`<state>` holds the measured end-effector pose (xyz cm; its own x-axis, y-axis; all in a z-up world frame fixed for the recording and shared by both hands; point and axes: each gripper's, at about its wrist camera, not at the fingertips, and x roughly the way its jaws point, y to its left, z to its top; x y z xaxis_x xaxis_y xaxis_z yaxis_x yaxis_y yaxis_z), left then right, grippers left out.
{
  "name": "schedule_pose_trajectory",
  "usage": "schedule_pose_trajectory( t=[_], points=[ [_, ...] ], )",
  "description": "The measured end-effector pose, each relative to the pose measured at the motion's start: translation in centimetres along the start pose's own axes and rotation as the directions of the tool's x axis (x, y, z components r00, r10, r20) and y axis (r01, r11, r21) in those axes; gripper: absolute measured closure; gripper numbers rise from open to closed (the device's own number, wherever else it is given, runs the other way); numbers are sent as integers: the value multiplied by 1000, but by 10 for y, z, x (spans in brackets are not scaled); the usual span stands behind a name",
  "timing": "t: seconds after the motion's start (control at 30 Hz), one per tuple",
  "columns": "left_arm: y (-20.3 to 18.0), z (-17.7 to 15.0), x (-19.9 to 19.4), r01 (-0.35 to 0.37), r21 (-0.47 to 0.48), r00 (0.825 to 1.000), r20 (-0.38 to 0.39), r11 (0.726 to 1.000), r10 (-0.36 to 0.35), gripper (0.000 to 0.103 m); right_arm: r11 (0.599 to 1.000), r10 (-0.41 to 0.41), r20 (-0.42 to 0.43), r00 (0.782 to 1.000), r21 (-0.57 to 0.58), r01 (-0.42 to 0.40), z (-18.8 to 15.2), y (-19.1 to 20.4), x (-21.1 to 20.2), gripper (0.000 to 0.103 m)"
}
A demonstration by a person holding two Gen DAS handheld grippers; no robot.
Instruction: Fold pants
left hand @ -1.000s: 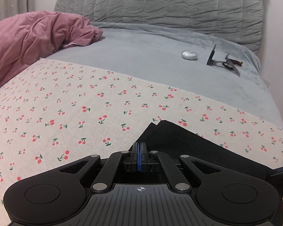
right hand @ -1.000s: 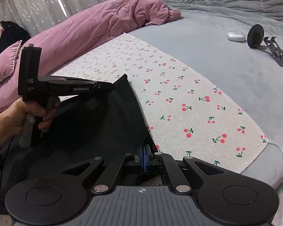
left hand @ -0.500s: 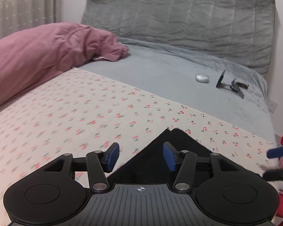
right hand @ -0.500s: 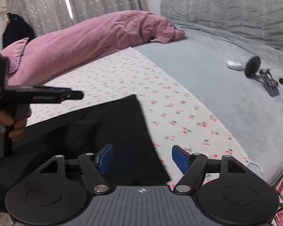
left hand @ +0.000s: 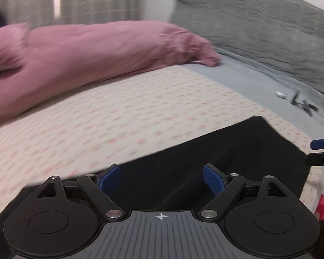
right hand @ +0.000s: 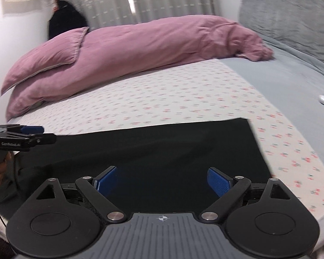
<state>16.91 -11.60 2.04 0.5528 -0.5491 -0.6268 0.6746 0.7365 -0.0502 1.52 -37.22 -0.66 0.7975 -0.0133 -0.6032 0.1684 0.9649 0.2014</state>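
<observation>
Black pants [right hand: 172, 149] lie flat on the cherry-print cloth [right hand: 162, 99], their far edge straight and a corner at the right. In the left wrist view the same pants [left hand: 226, 151] fill the lower right. My left gripper [left hand: 162, 178] hovers above them with its jaws opening wide and nothing between the blue pads. My right gripper [right hand: 163, 180] also hangs over the dark fabric, jaws opening, nothing held. A hand carries the left gripper [right hand: 21, 138] at the right view's left edge. The right gripper's fingertips [left hand: 321, 143] poke in at the left view's right edge.
A long pink duvet [right hand: 151, 43] and a pink pillow [right hand: 54, 49] lie along the far side of the bed. A grey blanket [left hand: 259, 82] and grey headboard [left hand: 259, 28] are at the right, with a small white object [left hand: 280, 94] and a black stand [left hand: 300, 102] on the blanket.
Both grippers were shut on the pants' edge; now both have let go, opened wide and pulled back and up. The pants lie flat, and both views have swung left toward the pink duvet.
</observation>
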Motion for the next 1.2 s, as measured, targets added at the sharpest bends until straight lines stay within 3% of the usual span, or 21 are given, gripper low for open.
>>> schedule_pose_trajectory(
  t=[0.17,0.3,0.57,0.77,0.93,1.07,1.2],
  points=[
    [45,-32,-42,-120,-78,993,-2,990,121,11,995,40,-1,999,-90,-40,-3,45,9,10],
    [75,-52,-70,-217,-116,976,-12,969,218,9,987,84,-15,996,-139,-85,-5,80,21,9],
    [134,-88,-106,-338,-220,941,-43,915,337,7,955,172,-63,983,-233,-182,-4,144,41,8],
    [195,-92,-110,-483,-304,874,-109,821,474,7,928,252,-96,963,-259,-269,-5,176,66,8],
    [235,-72,-83,-581,-368,813,-226,726,537,8,900,332,-134,934,-252,-356,-13,187,94,11],
    [249,-60,-51,-639,-388,769,-294,665,568,9,900,324,-197,925,-236,-366,-17,191,114,12],
    [260,-55,-15,-722,-373,692,-388,582,610,14,893,339,-215,916,-234,-385,-16,191,120,12]
  ],
)
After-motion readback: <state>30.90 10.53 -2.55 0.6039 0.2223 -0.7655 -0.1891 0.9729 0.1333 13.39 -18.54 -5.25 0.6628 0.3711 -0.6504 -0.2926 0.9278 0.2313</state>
